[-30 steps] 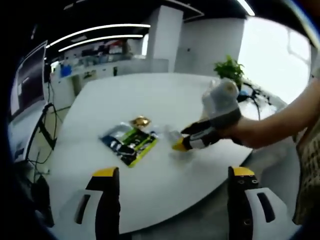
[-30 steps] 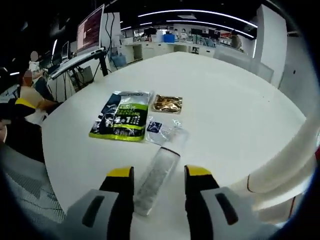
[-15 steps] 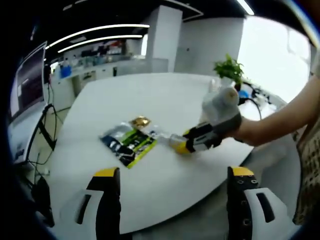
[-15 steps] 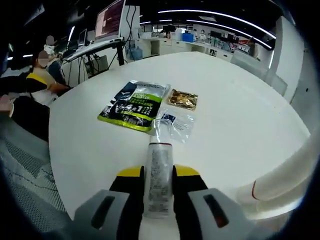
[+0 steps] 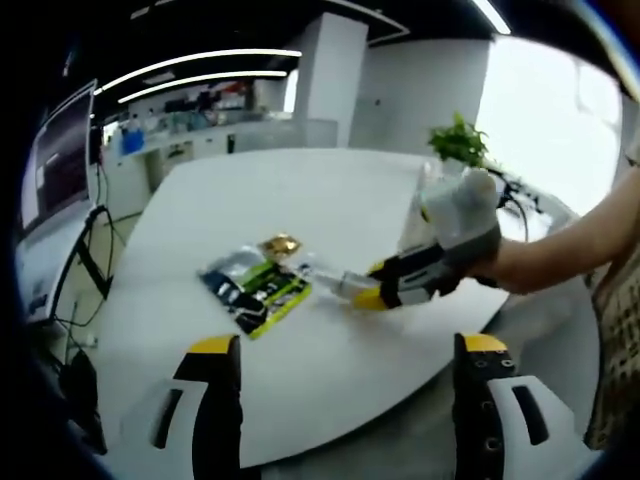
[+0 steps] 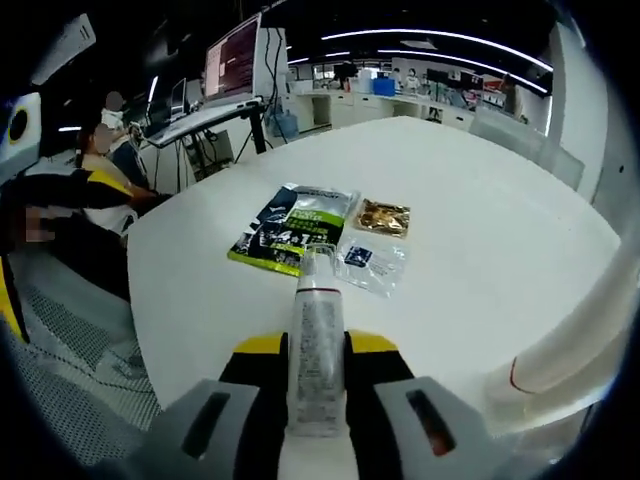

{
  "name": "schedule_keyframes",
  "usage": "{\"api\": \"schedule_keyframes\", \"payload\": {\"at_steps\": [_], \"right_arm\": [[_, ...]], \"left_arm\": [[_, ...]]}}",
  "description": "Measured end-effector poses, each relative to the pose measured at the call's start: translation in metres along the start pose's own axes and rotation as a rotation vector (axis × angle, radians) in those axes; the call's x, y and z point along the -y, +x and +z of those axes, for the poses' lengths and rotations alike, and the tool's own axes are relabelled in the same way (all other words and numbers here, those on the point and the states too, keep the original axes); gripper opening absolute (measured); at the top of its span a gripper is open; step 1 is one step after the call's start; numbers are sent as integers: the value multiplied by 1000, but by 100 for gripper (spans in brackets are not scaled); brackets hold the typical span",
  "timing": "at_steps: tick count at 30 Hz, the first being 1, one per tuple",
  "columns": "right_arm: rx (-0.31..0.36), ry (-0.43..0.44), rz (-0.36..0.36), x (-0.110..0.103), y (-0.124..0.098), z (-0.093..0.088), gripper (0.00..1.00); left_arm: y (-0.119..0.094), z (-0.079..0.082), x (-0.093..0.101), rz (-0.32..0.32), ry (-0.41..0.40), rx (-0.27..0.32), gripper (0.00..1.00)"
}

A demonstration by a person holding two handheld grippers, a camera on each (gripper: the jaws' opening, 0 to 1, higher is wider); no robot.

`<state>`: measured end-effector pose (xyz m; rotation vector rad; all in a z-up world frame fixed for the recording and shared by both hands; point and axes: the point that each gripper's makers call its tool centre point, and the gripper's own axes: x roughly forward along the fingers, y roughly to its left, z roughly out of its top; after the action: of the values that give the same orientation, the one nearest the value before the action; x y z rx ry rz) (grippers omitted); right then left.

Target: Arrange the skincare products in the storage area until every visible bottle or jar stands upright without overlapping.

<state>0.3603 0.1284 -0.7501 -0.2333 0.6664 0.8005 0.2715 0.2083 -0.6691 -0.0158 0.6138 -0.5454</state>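
White table (image 6: 480,250) bearing three flat packets: green-and-black pouch (image 6: 295,228), gold sachet (image 6: 384,216) just right of it, clear sachet (image 6: 374,263) nearer. Right gripper (image 6: 316,350) pinching a pale tube (image 6: 316,335) between its yellow-tipped jaws, tube lying along them, cap end pointing at the pouch, lifted clear of the tabletop. Seen from the left gripper view, same tube (image 5: 345,284) poking out of right gripper (image 5: 385,290) beside the pouch (image 5: 255,286). Left gripper (image 5: 345,345) spread wide at the near table edge, holding nothing.

Pale tube (image 6: 317,340) (clear cap) lengthwise, clamped
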Motion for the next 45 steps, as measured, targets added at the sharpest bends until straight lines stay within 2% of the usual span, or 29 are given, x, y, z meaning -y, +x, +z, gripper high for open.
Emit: {"api": "schedule_keyframes", "payload": {"at_steps": [3,7,14,20,25,26,27,28,33,37,45], "right_arm": [[40,14,19,-8,-8,9,20],[90,37,42,-18,-23,17,20],[180,78,75,-32,-48,37,20],[290,75,131,-54,-72,73,20],[378,1,171,-77,-97,105,20],[376,-6,134,-70,-100,106,20],[400,21,154,-70,-107,112,20],[422,40,149,-68,-111,116,20],[441,-22,143,-74,-127,117,20],[449,-27,143,-80,-134,115,20],[493,-53,146,-95,-148,121,20]], "left_arm": [[-1,2,0,-12,-35,6,84],[-4,9,2,-2,0,18,80],[-16,27,6,-4,-30,52,85],[-25,46,12,-17,-96,108,86],[-28,71,33,-98,-218,192,85],[-30,71,37,-122,-218,185,82],[-33,74,39,-136,-252,189,82],[-35,79,38,-123,-253,219,84],[-41,96,49,-178,-310,278,84],[-43,102,57,-200,-316,293,83],[-42,116,72,-271,-405,343,80]]}}
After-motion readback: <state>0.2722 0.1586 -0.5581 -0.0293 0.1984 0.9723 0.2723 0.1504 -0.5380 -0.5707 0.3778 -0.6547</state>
